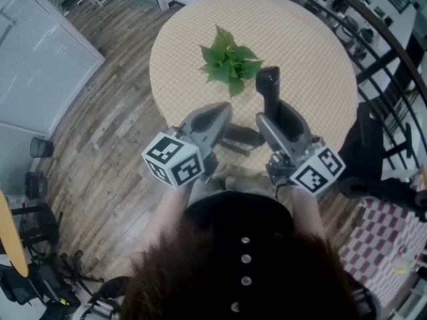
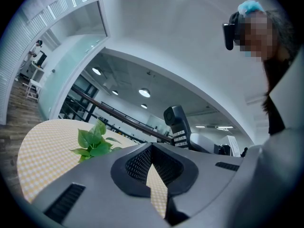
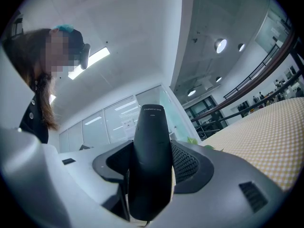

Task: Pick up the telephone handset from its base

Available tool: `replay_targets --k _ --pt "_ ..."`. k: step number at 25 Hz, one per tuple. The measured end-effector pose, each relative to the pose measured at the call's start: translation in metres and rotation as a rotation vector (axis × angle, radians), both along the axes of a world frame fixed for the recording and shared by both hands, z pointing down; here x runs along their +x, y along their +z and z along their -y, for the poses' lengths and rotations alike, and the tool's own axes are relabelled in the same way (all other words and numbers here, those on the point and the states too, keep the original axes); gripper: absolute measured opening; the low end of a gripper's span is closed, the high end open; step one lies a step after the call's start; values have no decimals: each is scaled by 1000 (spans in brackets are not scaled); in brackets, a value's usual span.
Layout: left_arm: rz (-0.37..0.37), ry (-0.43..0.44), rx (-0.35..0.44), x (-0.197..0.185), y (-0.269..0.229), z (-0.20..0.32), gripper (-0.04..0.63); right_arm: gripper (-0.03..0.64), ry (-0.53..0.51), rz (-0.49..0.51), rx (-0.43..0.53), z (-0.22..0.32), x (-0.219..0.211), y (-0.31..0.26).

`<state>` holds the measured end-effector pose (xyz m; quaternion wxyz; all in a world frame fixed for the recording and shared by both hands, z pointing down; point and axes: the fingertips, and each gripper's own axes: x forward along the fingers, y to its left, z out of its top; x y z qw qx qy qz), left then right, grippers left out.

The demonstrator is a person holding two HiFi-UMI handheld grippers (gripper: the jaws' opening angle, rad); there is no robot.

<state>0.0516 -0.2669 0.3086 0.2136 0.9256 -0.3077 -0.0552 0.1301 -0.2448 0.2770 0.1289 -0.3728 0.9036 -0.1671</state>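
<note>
Handset (image 3: 151, 160), right gripper view: two short lines of pale print on its dark back, near the upper end. The first line is a brand-like word that appears to begin "CHINO"; the remaining characters are not resolved. The second line is shorter and too small to read.

Left gripper view: rows of pale keys (image 2: 181, 137) on the handset's face; the key marks are not legible.

Right gripper view, just left of the handset's top: a white sheet (image 3: 127, 123) on the glass partition, with unreadable print.

Head view, below the handset: left marker cube (image 1: 173, 160) and right marker cube (image 1: 319, 170) carry black-and-white square patterns only, with no letters or digits.
</note>
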Motion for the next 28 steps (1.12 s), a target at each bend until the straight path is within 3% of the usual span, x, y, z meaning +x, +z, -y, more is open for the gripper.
replay_targets --k 28 --pt "19 7 3 2 -2 -10 6 253 4 -39 -26 -8 0 3"
